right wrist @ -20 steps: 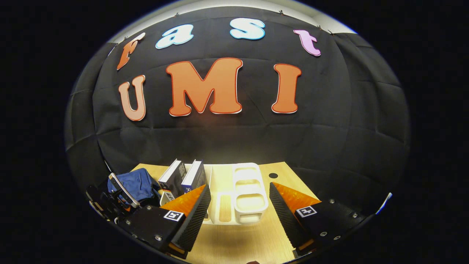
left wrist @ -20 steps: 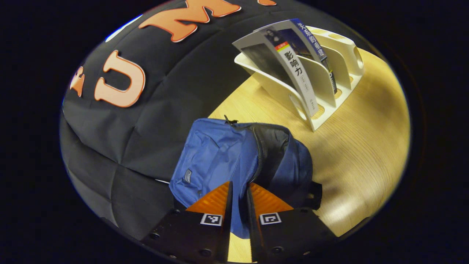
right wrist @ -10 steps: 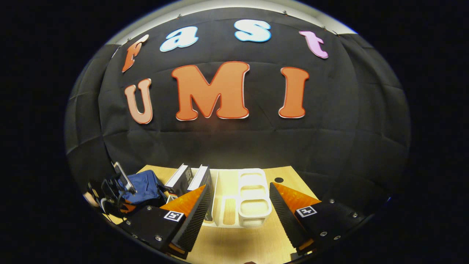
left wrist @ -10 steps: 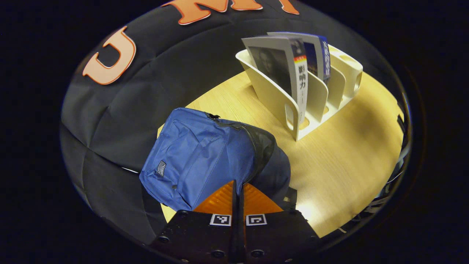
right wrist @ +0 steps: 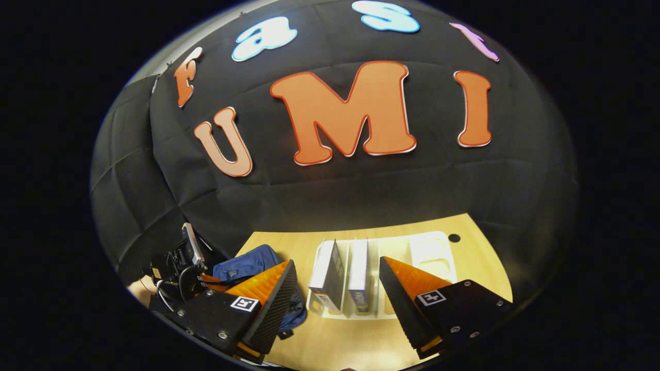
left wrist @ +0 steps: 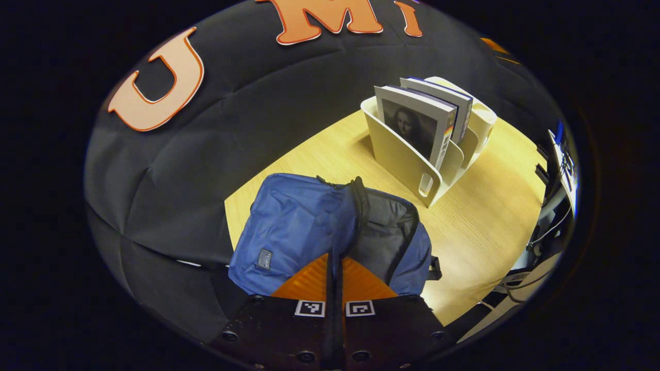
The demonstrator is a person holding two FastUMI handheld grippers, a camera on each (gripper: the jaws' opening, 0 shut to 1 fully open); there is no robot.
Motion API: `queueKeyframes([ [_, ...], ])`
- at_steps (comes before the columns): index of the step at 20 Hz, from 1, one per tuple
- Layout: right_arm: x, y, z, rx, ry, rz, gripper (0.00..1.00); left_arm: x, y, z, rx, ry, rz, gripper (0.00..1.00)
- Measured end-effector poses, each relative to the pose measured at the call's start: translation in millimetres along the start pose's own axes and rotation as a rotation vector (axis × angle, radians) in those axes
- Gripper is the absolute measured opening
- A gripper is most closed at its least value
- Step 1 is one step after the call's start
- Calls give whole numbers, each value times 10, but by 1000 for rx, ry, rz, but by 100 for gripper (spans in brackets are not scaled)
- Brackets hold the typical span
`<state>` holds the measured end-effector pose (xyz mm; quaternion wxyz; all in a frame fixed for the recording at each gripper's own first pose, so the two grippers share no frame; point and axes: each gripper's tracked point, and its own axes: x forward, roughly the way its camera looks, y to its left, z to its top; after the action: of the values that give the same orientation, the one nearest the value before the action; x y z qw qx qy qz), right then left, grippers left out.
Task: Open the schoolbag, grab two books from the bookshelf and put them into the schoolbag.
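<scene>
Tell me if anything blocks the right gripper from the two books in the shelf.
Nothing visible does. The right gripper is open and lined up with the two books standing in the white bookshelf, with bare table between. The schoolbag sits off to one side.

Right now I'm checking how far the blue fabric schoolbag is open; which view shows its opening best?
The left gripper view: the blue fabric schoolbag sits close, its zipper parted and the grey lining visible, with the left gripper shut at the opening's edge. In the right gripper view the schoolbag is small, distant and partly behind a finger of the right gripper; no opening shows.
</scene>
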<state>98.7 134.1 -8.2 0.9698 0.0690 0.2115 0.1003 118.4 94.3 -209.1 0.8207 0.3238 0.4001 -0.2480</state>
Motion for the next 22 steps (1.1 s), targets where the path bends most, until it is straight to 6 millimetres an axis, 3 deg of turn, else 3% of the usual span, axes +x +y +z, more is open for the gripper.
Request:
queueKeyframes([
  [2, 270, 169, 5, 49, 93, -19, 95, 39, 181, 27, 15, -24, -30, 1],
  [4, 546, 186, -42, 42, 183, -72, 95, 68, 369, 79, 29, -61, -46, 0],
  [8, 1057, 343, -391, 5, 395, -117, 96, 135, 593, 92, 19, -108, -84, 0],
  [15, 1511, 170, -790, -24, 555, -221, 96, 316, 730, 65, 26, -137, -147, 1],
  [22, 1757, 62, -1053, -65, 635, -256, 96, 291, 769, 47, 41, -145, -170, 1],
])
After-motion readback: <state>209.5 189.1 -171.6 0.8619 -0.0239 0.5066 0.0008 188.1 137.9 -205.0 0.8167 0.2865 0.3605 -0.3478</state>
